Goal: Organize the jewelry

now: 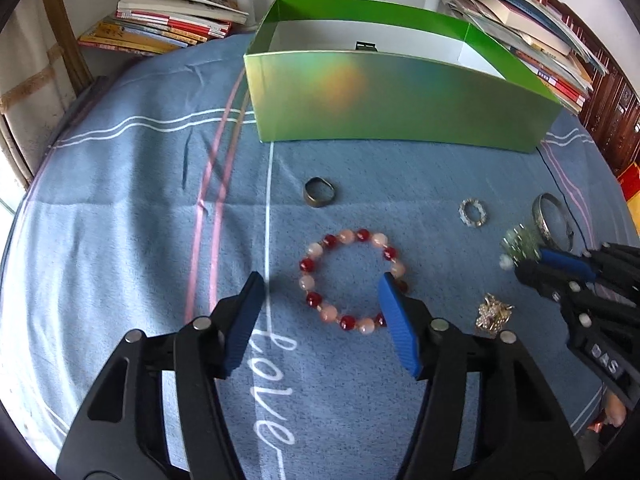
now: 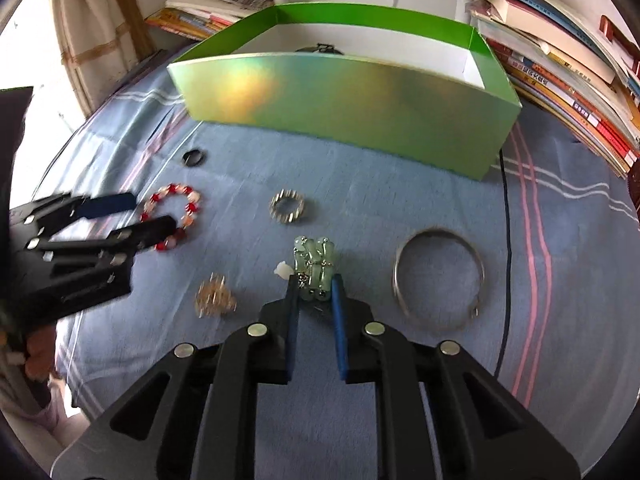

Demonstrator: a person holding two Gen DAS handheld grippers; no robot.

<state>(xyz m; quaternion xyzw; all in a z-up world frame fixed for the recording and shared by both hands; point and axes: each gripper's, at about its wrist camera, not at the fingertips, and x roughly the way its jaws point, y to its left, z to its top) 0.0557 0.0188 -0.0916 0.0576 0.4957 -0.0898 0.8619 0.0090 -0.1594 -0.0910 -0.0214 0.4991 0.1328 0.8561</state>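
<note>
Step in hand: pick-up, both grippers lowered onto separate pieces on the blue striped bedsheet (image 1: 120, 208).
Left gripper (image 1: 322, 292): angled steeply down; jaws apart, straddling the red-and-pink beaded bracelet (image 1: 348, 280), not pinching it.
Right gripper (image 2: 316, 292): angled steeply down; jaws narrowed on the pale green beaded bracelet (image 2: 314, 264), pads seemingly touching it.
Destination: open green cardboard box (image 2: 340, 108), beyond the jewelry.
Next move: firm grips, lift, carry over box wall.
</note>
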